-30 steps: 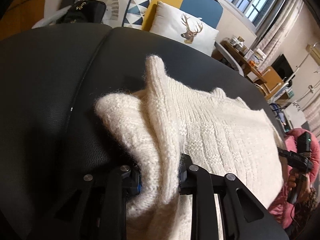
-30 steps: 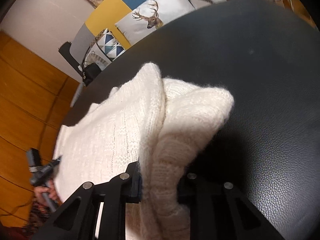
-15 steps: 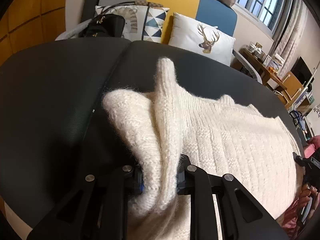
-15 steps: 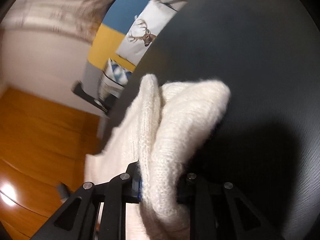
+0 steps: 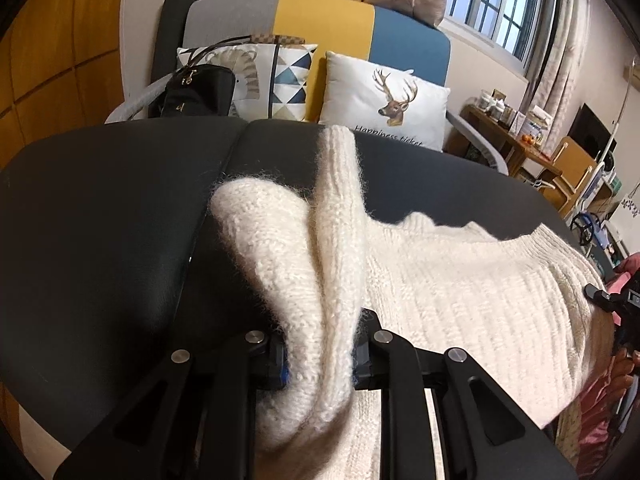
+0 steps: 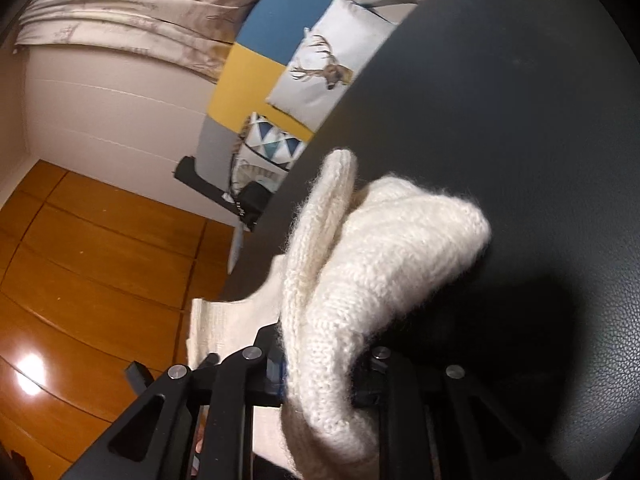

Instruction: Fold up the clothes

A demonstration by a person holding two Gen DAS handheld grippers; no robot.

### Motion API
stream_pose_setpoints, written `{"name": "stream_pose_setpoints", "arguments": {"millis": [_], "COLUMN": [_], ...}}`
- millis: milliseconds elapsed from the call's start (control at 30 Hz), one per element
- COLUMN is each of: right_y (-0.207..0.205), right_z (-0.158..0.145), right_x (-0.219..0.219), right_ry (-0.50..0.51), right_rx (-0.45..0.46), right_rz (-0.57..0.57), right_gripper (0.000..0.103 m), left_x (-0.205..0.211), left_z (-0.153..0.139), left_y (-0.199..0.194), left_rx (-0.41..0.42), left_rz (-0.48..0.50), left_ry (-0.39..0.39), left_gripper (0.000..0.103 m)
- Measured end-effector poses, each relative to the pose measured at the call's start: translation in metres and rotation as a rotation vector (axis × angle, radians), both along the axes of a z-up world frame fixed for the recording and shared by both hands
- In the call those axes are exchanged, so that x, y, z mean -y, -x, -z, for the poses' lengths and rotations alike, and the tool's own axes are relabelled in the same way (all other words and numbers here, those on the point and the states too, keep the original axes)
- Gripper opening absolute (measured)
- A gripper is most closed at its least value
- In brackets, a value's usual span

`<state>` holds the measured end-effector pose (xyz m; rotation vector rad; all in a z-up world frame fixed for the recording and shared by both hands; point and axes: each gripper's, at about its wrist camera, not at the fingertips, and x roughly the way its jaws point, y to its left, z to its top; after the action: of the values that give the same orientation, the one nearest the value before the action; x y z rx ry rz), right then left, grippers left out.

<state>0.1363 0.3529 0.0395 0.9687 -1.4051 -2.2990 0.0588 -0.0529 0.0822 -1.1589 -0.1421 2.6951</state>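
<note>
We've got the cream sweater (image 5: 460, 280) pinched at both ends: left gripper (image 5: 320, 354) clamped on a bunched fold, right gripper (image 6: 324, 372) clamped on another. The rest lies flat on the black tabletop (image 5: 100, 220), stretching off toward 3 o'clock from the left gripper. So the long axis runs gripper to gripper, and we'd guess the fold goes forward toward 12.

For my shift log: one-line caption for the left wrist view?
Left gripper pinches a bunched fold of the cream knit sweater above the black padded table.
</note>
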Motion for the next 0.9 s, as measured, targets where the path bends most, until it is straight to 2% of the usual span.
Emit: {"name": "stream_pose_setpoints", "arguments": {"millis": [667, 900], "right_y": [0.016, 0.022], "right_z": [-0.038, -0.073], "right_x": [0.022, 0.042], "right_ry": [0.133, 0.138], "right_rx": [-0.088, -0.151], "right_rz": [-0.107, -0.179], "right_gripper": [0.018, 0.018], "left_x": [0.002, 0.013], "left_z": [-0.063, -0.095], "left_y": [-0.011, -0.016], "left_rx": [-0.122, -0.182], "left_rz": [0.079, 0.076], "left_ry": [-0.056, -0.071], "left_gripper": [0.02, 0.02]}}
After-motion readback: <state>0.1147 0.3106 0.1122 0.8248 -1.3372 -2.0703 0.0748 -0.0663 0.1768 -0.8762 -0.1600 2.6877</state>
